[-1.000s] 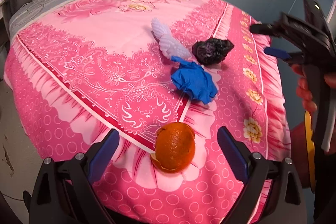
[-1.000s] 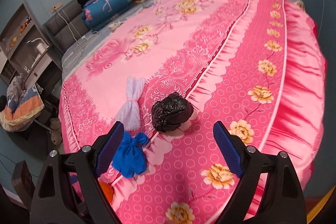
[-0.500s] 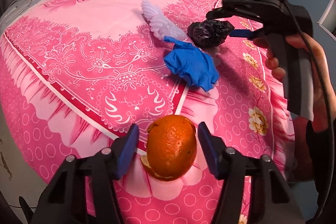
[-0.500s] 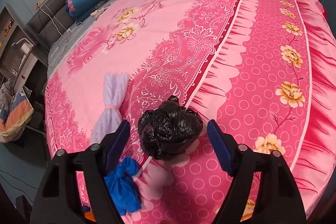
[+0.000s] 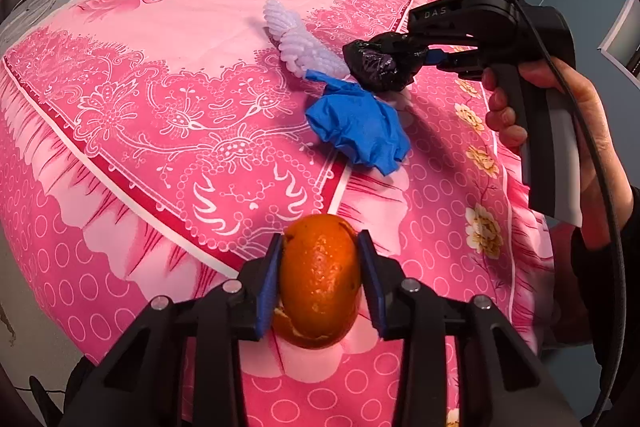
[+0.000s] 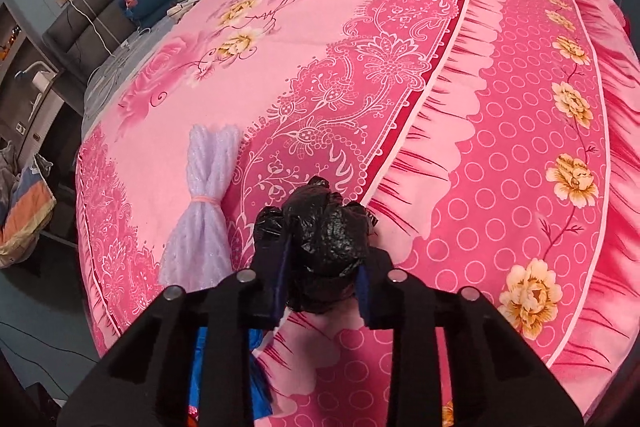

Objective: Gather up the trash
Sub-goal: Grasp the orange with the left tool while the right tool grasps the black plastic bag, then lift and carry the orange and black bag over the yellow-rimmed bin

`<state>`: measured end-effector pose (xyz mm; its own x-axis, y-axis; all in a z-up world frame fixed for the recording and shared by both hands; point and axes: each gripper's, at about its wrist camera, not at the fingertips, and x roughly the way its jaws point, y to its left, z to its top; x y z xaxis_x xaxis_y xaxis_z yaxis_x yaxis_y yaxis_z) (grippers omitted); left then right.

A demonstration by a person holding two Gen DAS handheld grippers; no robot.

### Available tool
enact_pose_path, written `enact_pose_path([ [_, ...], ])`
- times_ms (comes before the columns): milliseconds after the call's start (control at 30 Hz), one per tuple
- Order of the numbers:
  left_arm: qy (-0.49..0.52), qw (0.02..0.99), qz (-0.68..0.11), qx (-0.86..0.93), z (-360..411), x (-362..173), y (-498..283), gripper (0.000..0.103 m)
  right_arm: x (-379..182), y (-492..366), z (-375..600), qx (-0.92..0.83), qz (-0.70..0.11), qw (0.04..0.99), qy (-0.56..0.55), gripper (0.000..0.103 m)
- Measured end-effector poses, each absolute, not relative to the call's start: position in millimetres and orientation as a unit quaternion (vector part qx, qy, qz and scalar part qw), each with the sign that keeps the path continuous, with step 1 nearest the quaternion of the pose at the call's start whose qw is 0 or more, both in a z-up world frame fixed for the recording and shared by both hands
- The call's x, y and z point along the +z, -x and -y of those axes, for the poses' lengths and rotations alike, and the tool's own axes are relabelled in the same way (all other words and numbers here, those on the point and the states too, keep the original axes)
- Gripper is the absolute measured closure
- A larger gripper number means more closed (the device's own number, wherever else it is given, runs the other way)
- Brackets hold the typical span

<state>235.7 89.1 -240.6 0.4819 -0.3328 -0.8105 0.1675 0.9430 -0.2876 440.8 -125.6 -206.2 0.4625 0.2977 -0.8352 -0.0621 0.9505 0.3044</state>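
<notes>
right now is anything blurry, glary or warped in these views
Left wrist view: sharp, small highlights on the round orange peel, pink floral bedspread bulges from fisheye. Right wrist view: sharp, sheen on the crumpled black plastic bag, dark vignette at corners.

Blue glove and white foam net crowd black bag, far blanket open

A bed covered by a pink floral bedspread carries everything. Between the left gripper's fingers an orange peel rests on the cover; ahead of it and slightly right lies a crumpled blue glove, with a white foam net beyond. A black plastic bag sits between the right gripper's fingers, the net just to their left.
</notes>
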Motion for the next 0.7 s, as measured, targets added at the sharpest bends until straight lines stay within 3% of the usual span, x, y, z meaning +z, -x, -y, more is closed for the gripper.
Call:
enact_pose_path([
  [300,0.082,0.86,-0.481,-0.15,-95,-225,-232,0.07,-170,-420,139,0.142,-0.496,0.843,-0.154,0.08],
  [700,0.078,0.9,-0.409,-0.13,-110,-155,-219,0.07,-89,-327,189,0.193,-0.442,0.858,-0.176,0.08],
])
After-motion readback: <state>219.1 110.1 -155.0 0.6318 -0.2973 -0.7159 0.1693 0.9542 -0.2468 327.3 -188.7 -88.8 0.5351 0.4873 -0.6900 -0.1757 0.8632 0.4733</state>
